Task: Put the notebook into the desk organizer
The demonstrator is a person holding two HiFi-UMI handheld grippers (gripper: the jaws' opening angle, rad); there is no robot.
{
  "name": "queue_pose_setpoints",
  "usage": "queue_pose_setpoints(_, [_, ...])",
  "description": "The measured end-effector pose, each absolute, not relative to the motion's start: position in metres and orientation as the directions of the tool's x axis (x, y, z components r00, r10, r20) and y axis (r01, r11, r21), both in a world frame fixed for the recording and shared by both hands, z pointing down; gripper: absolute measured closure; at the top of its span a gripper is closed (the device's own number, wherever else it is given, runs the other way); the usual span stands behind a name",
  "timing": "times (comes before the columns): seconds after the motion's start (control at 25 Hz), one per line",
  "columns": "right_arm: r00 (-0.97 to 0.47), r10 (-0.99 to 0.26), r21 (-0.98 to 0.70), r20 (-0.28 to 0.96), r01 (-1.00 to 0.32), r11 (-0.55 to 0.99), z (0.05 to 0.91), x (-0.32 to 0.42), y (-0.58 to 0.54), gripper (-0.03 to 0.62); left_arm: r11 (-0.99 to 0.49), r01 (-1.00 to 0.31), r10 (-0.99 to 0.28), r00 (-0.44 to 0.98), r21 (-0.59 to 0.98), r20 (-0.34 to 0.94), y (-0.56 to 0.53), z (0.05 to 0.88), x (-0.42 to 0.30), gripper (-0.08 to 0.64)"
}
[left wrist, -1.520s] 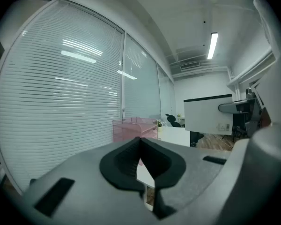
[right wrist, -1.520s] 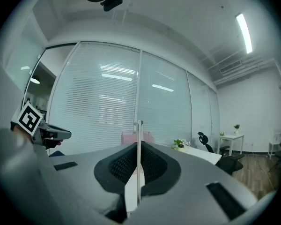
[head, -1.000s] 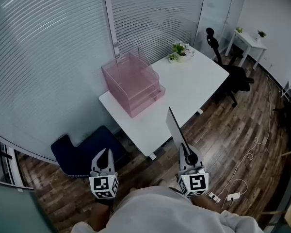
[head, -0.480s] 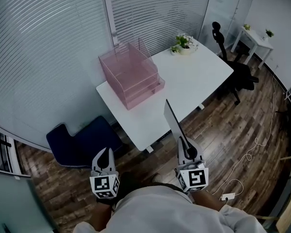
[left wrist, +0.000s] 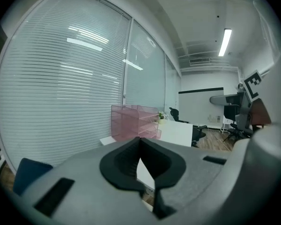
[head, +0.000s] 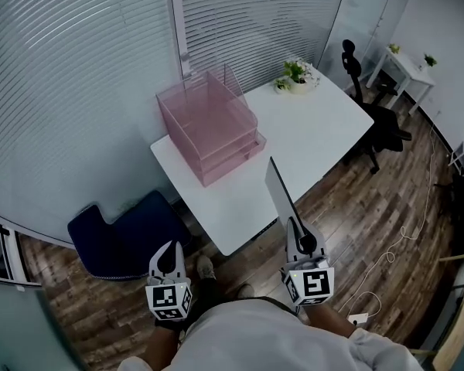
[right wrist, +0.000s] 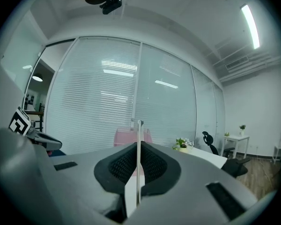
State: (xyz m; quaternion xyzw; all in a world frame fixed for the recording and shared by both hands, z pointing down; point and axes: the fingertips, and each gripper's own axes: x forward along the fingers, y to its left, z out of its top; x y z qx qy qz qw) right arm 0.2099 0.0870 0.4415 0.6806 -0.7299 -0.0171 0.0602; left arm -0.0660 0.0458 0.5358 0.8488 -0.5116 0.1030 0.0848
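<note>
A pink see-through desk organizer (head: pixel 209 126) stands at the left end of the white desk (head: pixel 309 134), close to the blinds. My right gripper (head: pixel 293 226) is shut on a thin pale notebook (head: pixel 280 195), which stands on edge and points up toward the desk. In the right gripper view the notebook's edge (right wrist: pixel 138 163) runs straight between the black pads (right wrist: pixel 122 165), with the organizer (right wrist: pixel 124 136) behind it. My left gripper (head: pixel 167 246) hangs shut and empty over the wooden floor, left of the notebook. In the left gripper view the organizer (left wrist: pixel 133 121) is ahead, beyond the closed left gripper (left wrist: pixel 140 142).
A dark blue cushioned seat (head: pixel 120 234) sits on the floor left of the desk's near corner. A potted plant (head: pixel 296 74) stands at the desk's far end, with a black office chair (head: pixel 371 103) beside it. Cables and a power strip (head: pixel 358 317) lie on the floor at the right.
The view has shifted a little as the person moves; shoes now show below the desk's corner. Both grippers and the held notebook keep the same pose.
</note>
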Motion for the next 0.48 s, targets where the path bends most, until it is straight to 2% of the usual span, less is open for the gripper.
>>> queue_pose_setpoints(0.48, [-0.027, -1.0, 0.296, 0.014, -0.955, 0.03, 0.388, 0.187, -0.054, 0.569, -0.562, -0.825, -0.796, 0.561, 0.064, 0.228, -0.073, 0.527, -0.083, 0.552])
